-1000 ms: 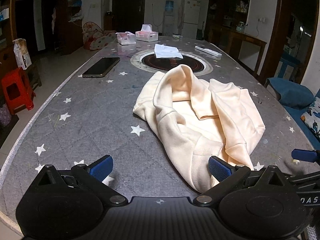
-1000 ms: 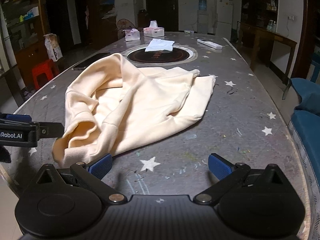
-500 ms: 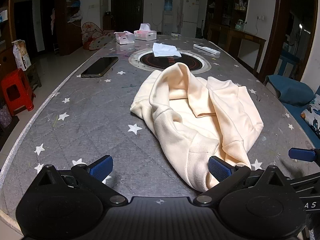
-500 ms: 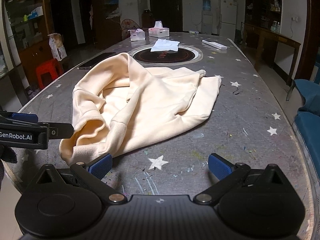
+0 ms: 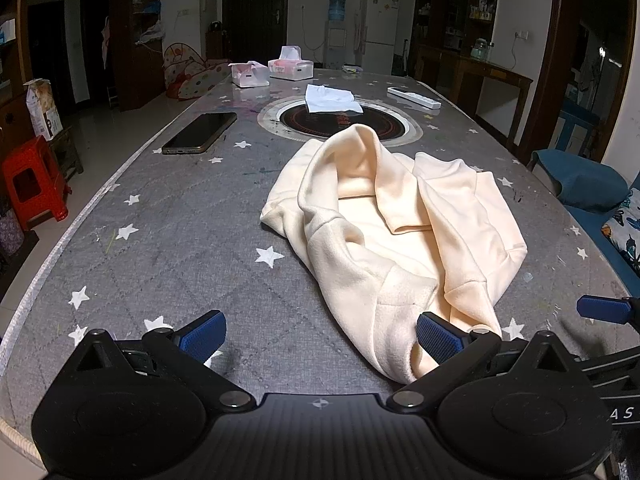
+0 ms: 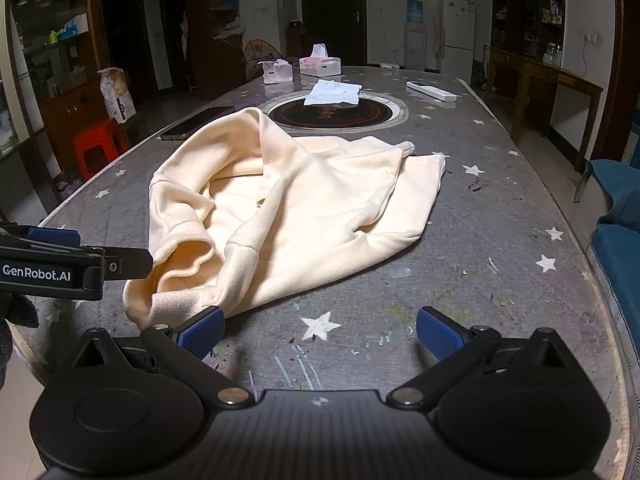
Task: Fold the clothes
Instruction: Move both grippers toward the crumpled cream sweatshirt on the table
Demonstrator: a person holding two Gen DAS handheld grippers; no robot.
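Note:
A cream sweatshirt [image 5: 396, 236] lies crumpled on the grey star-patterned table [image 5: 180, 248]; it also shows in the right wrist view [image 6: 296, 208]. My left gripper [image 5: 320, 336] is open and empty, low over the near table edge, its right pad at the garment's near hem. My right gripper [image 6: 318, 332] is open and empty, its left pad beside the garment's near cuff. The left gripper's side [image 6: 76, 268] shows at the left of the right wrist view, and a blue pad of the right gripper [image 5: 600, 309] shows at the right of the left wrist view.
A phone [image 5: 200, 133] lies at the left. A round inset burner [image 5: 340, 122] carries a white cloth [image 5: 332, 98]. Two tissue boxes [image 5: 290, 68] and a remote [image 5: 414, 97] sit farther back. A red stool [image 5: 32, 180] stands left, a blue seat [image 6: 620, 220] right.
Both grippers have drawn slightly nearer the sweatshirt's near edge. The garment has not moved and both grippers stay open.

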